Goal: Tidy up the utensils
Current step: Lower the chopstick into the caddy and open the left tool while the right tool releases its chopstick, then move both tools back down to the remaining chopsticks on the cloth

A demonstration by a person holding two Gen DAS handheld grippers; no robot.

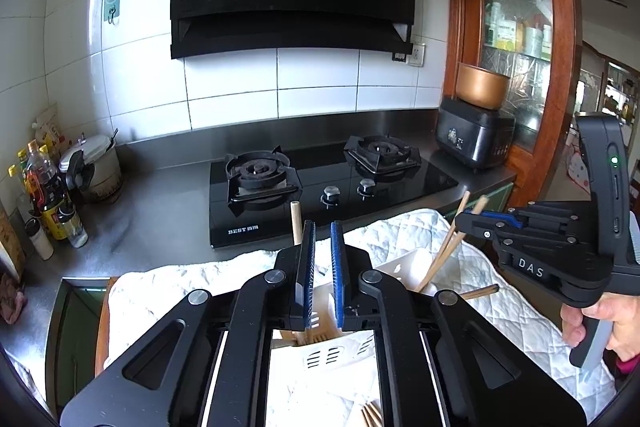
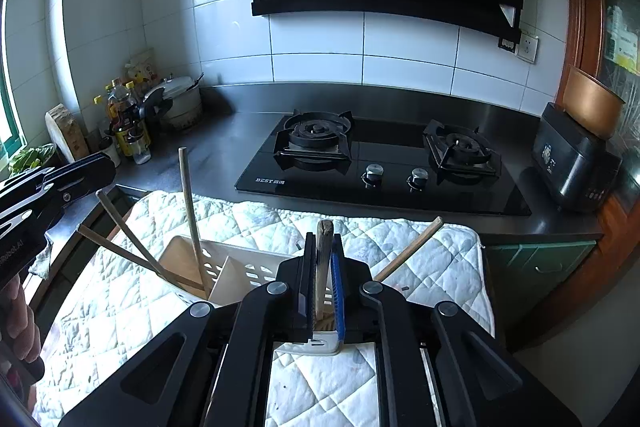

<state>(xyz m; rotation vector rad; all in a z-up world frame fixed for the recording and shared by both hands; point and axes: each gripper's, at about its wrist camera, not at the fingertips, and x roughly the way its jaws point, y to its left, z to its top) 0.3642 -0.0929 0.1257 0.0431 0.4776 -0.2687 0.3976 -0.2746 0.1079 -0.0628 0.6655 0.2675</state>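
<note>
A white slotted utensil holder (image 2: 240, 269) stands on a quilted white cloth (image 2: 120, 307). My right gripper (image 2: 322, 247) is shut on wooden chopsticks (image 2: 322, 267) that rise out of the holder. From the left wrist view the right gripper (image 1: 464, 219) crosses those chopsticks (image 1: 448, 247) at their upper part. My left gripper (image 1: 322, 255) hovers over the holder (image 1: 394, 265), shut to a narrow slit with nothing between its pads. A wooden stick (image 1: 295, 223) stands just behind its left finger. More chopsticks (image 2: 128, 247) lean out of the holder's left side, below the left gripper (image 2: 102, 167).
Behind the cloth are a black two-burner gas hob (image 2: 380, 163), a range hood above it, bottles (image 1: 48, 195) and a pressure cooker (image 1: 96, 167) at the left, and a black appliance (image 1: 474, 143) with a copper pot at the right. One chopstick (image 2: 412, 247) lies on the cloth.
</note>
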